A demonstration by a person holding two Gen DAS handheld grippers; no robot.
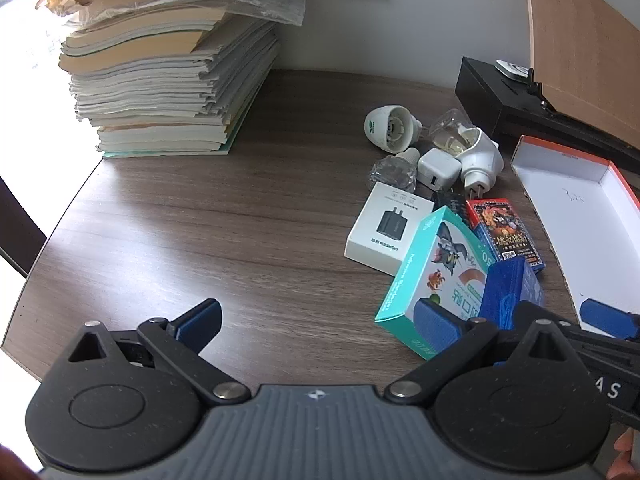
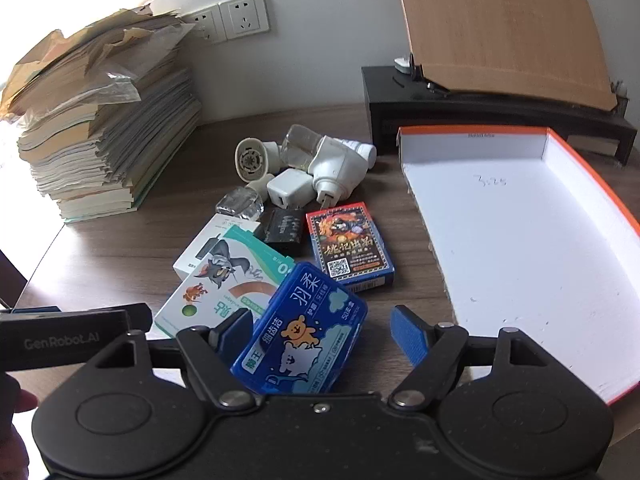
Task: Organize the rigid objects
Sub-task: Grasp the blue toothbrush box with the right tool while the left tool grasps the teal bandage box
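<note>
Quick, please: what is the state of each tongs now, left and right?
Left tongs: open, holding nothing.
Right tongs: open around the blue floss-pick box, not clamped on it.

Bare desk (image 1: 224, 232) left, paper stack (image 1: 160, 64) behind, clutter beside the orange-rimmed tray (image 2: 520, 232)

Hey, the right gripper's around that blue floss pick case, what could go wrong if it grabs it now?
The right gripper is open around the blue case, which lies tilted on the teal cartoon box. Closing could make it slip or twist out. Lifting may drag that box or nudge the card deck. The left gripper hovers close, so they might collide.
</note>
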